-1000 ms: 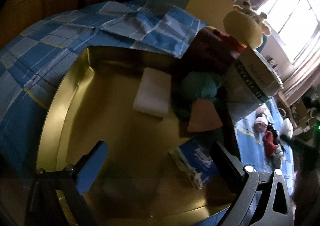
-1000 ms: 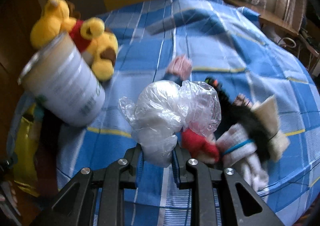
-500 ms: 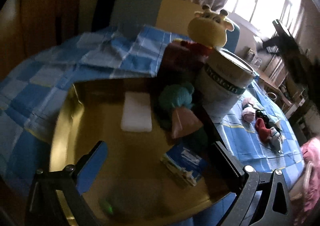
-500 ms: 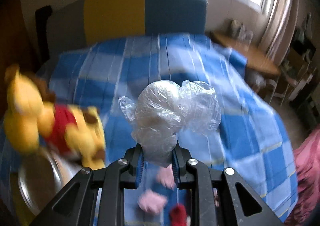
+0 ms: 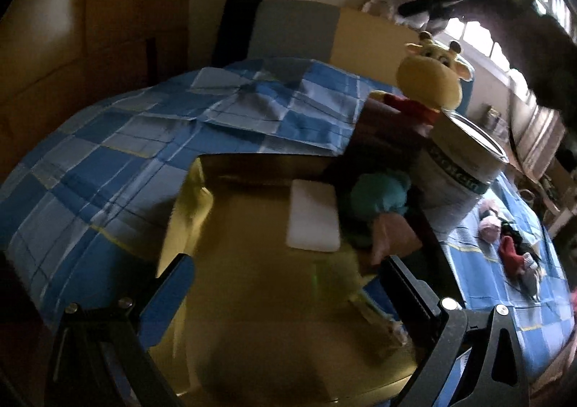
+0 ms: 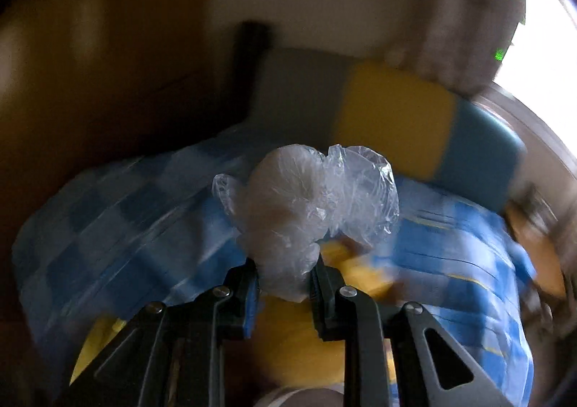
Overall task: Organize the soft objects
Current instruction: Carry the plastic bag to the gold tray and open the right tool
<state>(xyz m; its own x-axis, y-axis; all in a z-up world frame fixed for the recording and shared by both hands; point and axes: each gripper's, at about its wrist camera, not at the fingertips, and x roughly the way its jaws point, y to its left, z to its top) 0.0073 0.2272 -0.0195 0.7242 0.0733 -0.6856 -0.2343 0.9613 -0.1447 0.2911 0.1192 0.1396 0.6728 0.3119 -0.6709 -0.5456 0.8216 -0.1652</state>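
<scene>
right gripper (image 6: 285,277) tilted down, clamping plastic-wrapped bundle (image 6: 303,201)

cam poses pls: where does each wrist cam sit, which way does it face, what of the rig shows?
Left wrist: behind the open left claw, angled down into the gold box holding a white pad; the other arm shows top right.
Right wrist: behind the right claw, shut on a plastic-wrapped bundle.
Shared: blue checked blanket, yellow headboard panel.

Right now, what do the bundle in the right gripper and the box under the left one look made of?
Bundle: thin clear plastic film, glossy and crinkled, over something soft and white, possibly stuffing. Box: shiny gold lining, likely foil card or metal; it mirrors light.
</scene>
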